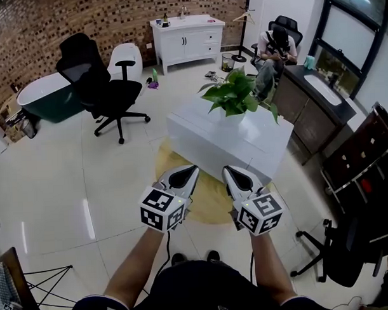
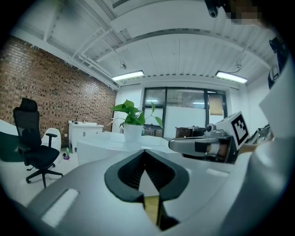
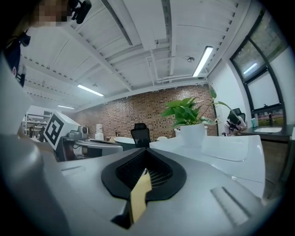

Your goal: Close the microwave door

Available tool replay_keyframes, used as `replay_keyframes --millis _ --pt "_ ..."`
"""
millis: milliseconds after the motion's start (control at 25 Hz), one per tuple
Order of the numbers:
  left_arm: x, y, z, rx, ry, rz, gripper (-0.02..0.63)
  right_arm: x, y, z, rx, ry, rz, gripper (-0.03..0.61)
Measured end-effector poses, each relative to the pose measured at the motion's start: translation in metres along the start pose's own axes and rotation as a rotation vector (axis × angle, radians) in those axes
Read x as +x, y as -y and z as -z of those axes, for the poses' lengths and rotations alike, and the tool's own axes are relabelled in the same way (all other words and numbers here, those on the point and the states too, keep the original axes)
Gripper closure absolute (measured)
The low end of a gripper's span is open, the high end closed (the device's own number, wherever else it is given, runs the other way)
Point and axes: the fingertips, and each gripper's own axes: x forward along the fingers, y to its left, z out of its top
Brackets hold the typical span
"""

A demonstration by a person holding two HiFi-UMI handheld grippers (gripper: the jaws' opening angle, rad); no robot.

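No microwave shows in any view. In the head view my left gripper point(image 1: 189, 171) and right gripper point(image 1: 229, 172) are held side by side in front of me, above a yellow rug, both pointing at a low white table point(image 1: 257, 146). Both are shut, tips together, with nothing in them. The left gripper view shows its jaws point(image 2: 145, 154) meeting at a point, and the right gripper point(image 2: 184, 145) beside them. In the right gripper view its jaws point(image 3: 145, 154) are likewise closed, with the left gripper point(image 3: 99, 146) at the left.
A potted plant point(image 1: 233, 96) stands on the white table. A black office chair point(image 1: 103, 91), a bathtub point(image 1: 42, 96) and a white cabinet point(image 1: 187, 40) lie to the left and back. A seated person point(image 1: 273, 53) and a sink counter point(image 1: 322, 89) are at right.
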Motion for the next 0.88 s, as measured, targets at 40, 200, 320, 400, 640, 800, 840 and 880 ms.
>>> replay_keyframes --millis 40,200,320,400,640,800,840,880 --pt "-0.0013 -0.0009 -0.0002 -0.003 0.002 -0.003 0.601 0.0011 -0.0011 0.0000 0.000 -0.001 -0.003 0.577" --pt "-0.0029 -0.0006 -0.0001 -0.005 0.004 -0.004 0.601 0.0021 -0.0007 0.0007 -0.017 -0.007 0.011 0.578" --pt "-0.0033 0.0000 -0.0003 0.000 0.003 -0.004 0.601 0.0010 -0.0012 0.0005 -0.029 -0.011 0.019 0.578" --pt "-0.0032 0.0005 -0.0004 0.000 0.003 -0.002 0.601 0.0004 -0.0020 0.0004 -0.031 -0.010 0.017 0.578" --pt "-0.0009 0.0044 0.0015 -0.004 -0.003 0.010 0.601 -0.0006 -0.0019 -0.0003 -0.026 -0.008 0.011 0.578" --pt "-0.0007 0.0068 0.0045 -0.006 -0.011 0.017 0.601 -0.0018 -0.0021 0.0007 -0.024 -0.009 0.011 0.578" --pt "-0.0006 0.0073 0.0049 -0.006 -0.012 0.018 0.601 -0.0020 -0.0020 0.0009 -0.024 -0.009 0.012 0.578" --pt "-0.0004 0.0077 0.0051 -0.006 -0.012 0.019 0.601 -0.0020 -0.0018 0.0011 -0.025 -0.009 0.012 0.578"
